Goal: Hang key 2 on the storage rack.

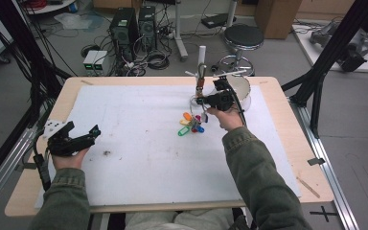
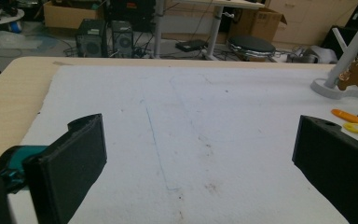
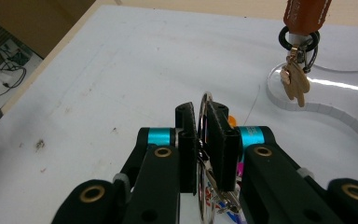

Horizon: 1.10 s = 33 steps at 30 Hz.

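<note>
A pale wooden table [image 1: 287,143] carries a large white mat [image 1: 148,158] that covers most of its top. At the far edge of the mat, beyond the right gripper's jaws, stands a white key stand [image 1: 201,60] with a round base; a brown leather fob [image 3: 306,14] hangs from it with a small wooden charm [image 3: 296,84] dangling just below, ahead of and to the right of those jaws in the right gripper view. Behind the stand sits a round clear container [image 1: 242,91]. The left gripper [image 1: 84,139] rests low at the near left of the mat, its jaws spread wide with bare mat between them. The right gripper [image 1: 202,100] has its jaws pressed together on a thin metal key ring [image 3: 205,154], which stands upright in the narrow slot between the pads. From that ring a bunch of coloured key tags [image 1: 191,123] hangs below the jaws, toward the person, with its lower tags lying on the mat.
</note>
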### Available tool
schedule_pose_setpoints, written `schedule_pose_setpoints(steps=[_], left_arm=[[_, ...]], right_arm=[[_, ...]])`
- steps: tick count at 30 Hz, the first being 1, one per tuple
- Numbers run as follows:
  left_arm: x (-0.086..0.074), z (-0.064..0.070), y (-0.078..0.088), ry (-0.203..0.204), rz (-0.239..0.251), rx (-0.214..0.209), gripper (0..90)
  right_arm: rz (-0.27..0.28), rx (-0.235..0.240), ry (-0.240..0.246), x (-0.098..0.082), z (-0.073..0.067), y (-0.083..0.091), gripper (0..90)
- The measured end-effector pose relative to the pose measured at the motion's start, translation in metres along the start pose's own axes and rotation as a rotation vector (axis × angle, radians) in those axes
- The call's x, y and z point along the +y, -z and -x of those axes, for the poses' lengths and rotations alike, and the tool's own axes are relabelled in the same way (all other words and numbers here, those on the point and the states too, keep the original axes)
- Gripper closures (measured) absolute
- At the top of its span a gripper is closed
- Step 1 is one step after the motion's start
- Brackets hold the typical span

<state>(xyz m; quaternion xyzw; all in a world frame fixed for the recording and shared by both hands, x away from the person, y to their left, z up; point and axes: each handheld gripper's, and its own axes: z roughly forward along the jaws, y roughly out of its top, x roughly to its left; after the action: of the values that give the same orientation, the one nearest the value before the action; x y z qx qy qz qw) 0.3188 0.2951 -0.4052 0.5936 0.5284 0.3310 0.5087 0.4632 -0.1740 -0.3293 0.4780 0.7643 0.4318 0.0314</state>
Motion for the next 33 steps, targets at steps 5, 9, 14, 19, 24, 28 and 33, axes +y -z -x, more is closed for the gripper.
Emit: schedule_pose_setpoints(steps=[5,9,14,19,24,28,33], left_arm=[[0.0,0.0,0.0,-0.003,0.0,-0.001,3.2],[0.0,0.0,0.0,-0.002,0.0,-0.001,3.2],[0.0,0.0,0.0,-0.002,-0.002,0.0,3.2],[0.0,0.0,0.0,-0.004,-0.003,0.0,3.2],[0.0,0.0,0.001,-0.003,-0.003,-0.002,3.2],[0.0,0.0,0.001,-0.002,-0.003,-0.003,3.2],[0.0,0.001,0.0,-0.003,-0.004,-0.004,3.2]], right_arm=[[0.009,0.006,0.004,0.0,-0.001,0.006,83.0],[0.016,0.013,0.012,0.002,-0.001,0.013,83.0],[0.018,0.024,0.025,0.004,-0.007,0.022,83.0],[0.018,0.041,0.058,0.004,-0.016,0.028,83.0],[0.012,0.057,0.076,0.004,-0.026,0.033,83.0],[0.012,0.072,0.092,0.005,-0.032,0.036,83.0],[0.015,0.083,0.093,0.005,-0.037,0.038,83.1]])
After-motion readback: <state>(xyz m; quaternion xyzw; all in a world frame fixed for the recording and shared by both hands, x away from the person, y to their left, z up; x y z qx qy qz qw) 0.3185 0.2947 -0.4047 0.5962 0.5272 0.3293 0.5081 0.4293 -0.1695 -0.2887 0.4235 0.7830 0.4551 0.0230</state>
